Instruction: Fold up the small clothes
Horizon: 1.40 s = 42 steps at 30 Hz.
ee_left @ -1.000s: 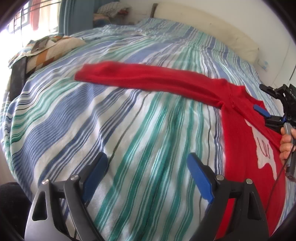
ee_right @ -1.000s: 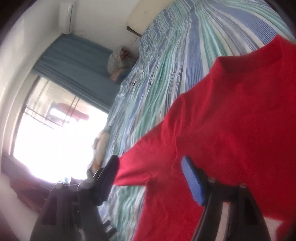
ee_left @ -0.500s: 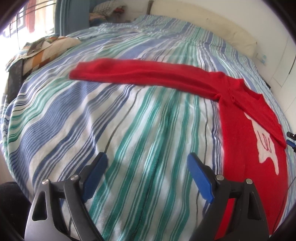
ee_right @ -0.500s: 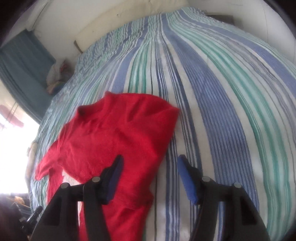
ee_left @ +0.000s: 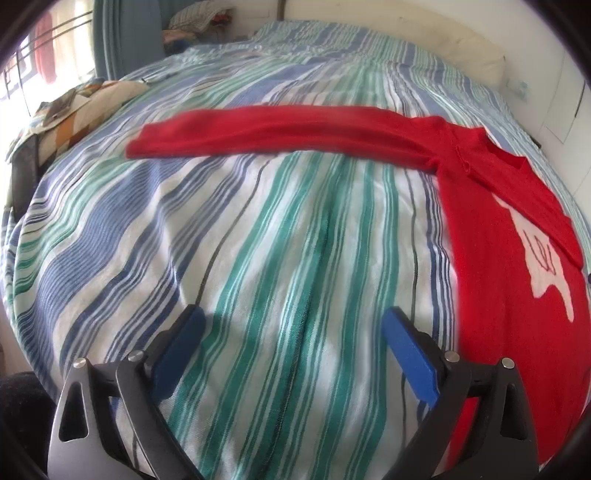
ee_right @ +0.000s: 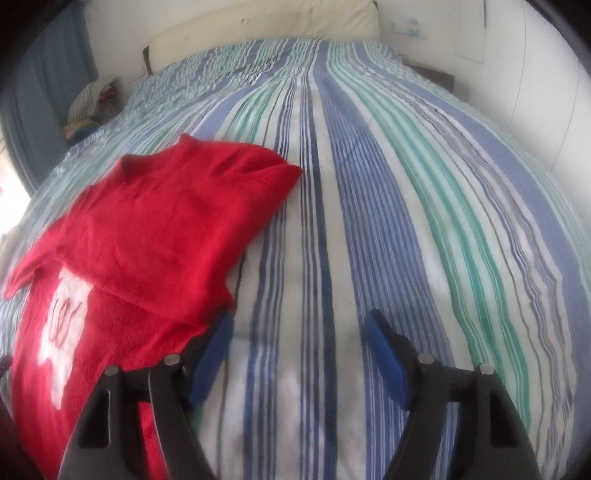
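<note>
A red sweater (ee_left: 491, 229) with a white motif lies on the striped bed. In the left wrist view its left sleeve (ee_left: 280, 129) stretches flat to the left. In the right wrist view the sweater (ee_right: 140, 236) has its right side folded over the body. My left gripper (ee_left: 291, 332) is open and empty above bare bedspread, left of the sweater body. My right gripper (ee_right: 299, 332) is open and empty just right of the folded edge.
The bed has a blue, green and white striped cover (ee_right: 388, 192). A patterned cushion (ee_left: 74, 114) lies at the bed's left edge near the window. A pile of clothes (ee_right: 92, 103) sits by the headboard (ee_right: 277, 26). Walls stand close on the right.
My right gripper has let go of the sweater's right side, swung back and now faces along the bed. My left gripper moved slightly and stayed open.
</note>
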Motion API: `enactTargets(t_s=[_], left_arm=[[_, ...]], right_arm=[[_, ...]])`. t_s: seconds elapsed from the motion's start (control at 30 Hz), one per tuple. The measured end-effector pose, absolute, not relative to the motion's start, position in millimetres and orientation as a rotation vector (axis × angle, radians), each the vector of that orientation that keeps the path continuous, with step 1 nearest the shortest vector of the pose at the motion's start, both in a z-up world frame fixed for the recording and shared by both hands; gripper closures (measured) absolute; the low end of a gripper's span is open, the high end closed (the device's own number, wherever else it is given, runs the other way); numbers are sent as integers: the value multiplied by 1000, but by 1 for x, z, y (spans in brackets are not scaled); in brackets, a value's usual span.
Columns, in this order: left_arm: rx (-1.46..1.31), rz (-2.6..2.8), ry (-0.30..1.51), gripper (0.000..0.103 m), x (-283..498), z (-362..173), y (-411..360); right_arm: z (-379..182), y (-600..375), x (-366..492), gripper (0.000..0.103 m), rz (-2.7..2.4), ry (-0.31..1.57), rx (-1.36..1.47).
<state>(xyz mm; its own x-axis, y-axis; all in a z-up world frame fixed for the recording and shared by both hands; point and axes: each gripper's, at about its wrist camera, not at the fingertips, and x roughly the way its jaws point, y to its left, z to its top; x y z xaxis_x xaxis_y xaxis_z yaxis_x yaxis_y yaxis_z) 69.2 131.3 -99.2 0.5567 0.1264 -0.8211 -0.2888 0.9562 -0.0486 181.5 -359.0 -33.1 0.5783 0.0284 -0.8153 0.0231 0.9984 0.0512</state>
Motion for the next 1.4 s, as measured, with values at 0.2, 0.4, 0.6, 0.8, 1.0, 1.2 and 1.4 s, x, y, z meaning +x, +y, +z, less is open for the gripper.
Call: enactTargets(t_s=[0.2,0.4,0.6,0.8,1.0,1.2,1.4], left_arm=[[-78,279,975,0,73,-110,118],[-94,294,959,0,68,-115,119],[-58,208,1004,1,63,-98,113],[-159,63,1034,1,69,-71,122],[-212,15,1066,1,87,-58,138],[-360,24,997,1,109,-19,210],[-623,142,943,1,140,7,343]], right_arm=[[-23,-366,115,28,-6,873,96],[-49,-376,83,23,-35,873,139],[-54,-366,84,11,-36,869,92],[-57,-366,86,9,-26,871,95],[-58,-363,86,7,-31,872,75],[-58,-363,84,7,-30,864,72],[-58,-361,83,6,-33,863,61]])
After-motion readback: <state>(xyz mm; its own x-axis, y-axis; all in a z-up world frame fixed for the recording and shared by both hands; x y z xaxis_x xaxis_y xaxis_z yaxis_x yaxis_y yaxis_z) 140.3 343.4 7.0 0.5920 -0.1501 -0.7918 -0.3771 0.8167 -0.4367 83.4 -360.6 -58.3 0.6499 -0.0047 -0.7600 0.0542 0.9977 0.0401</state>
